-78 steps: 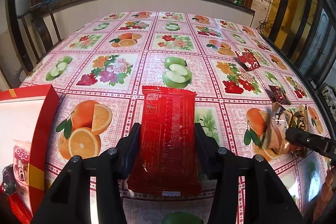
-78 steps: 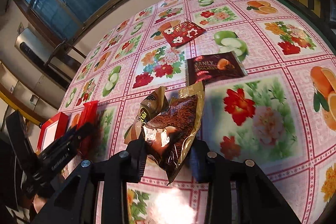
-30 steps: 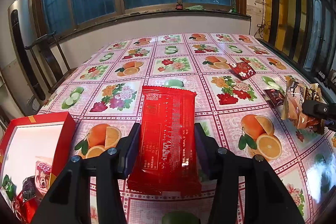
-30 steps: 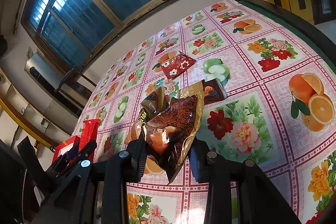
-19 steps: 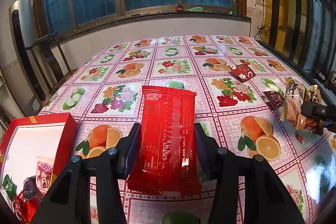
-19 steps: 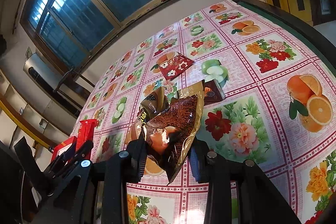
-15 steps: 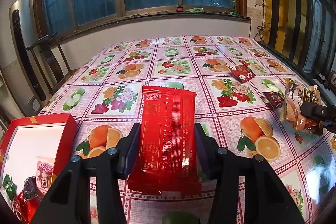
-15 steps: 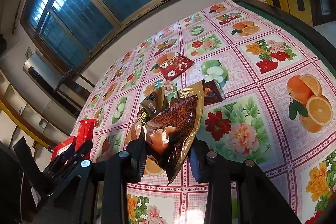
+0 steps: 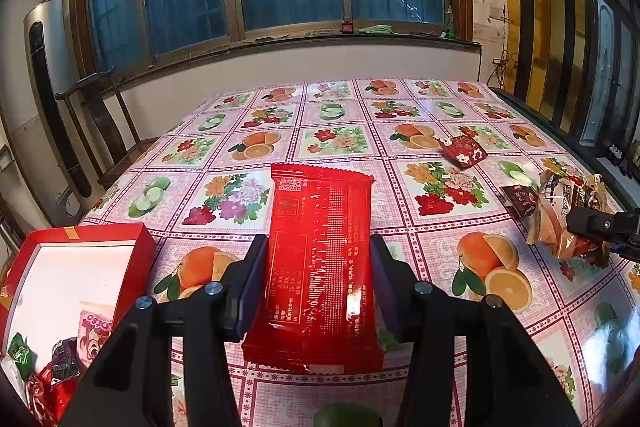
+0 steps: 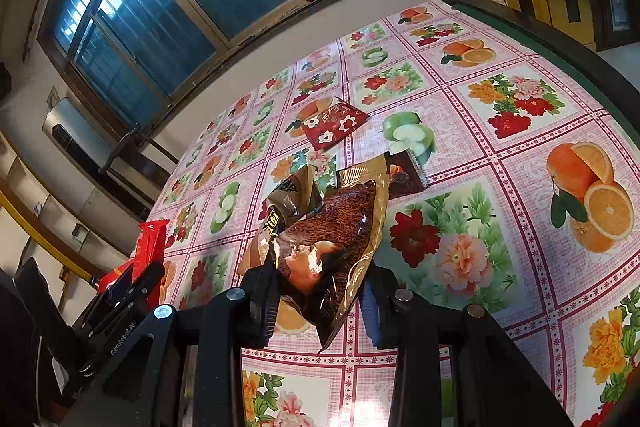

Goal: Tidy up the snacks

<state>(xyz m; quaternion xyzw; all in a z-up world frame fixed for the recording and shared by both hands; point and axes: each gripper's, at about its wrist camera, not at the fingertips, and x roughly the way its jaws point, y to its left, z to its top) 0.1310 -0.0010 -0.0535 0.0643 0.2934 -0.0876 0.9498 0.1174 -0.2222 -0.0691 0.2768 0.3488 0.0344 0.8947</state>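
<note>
My left gripper is shut on a flat red snack packet, held above the fruit-print tablecloth. The open red box with a white inside sits at the lower left and holds several small wrapped snacks. My right gripper is shut on a crumpled gold and brown snack bag, lifted off the table. That same bag and the right gripper's black finger show at the right edge of the left wrist view. The left gripper with its red packet appears at the left of the right wrist view.
On the tablecloth lie a red flowered packet and a small dark brown packet. A dark wooden chair stands at the table's far left. A window wall lies beyond the table's far edge.
Compared with the oldest frames both grippers stand higher over the table with their packets. Over the last second nothing has visibly moved.
</note>
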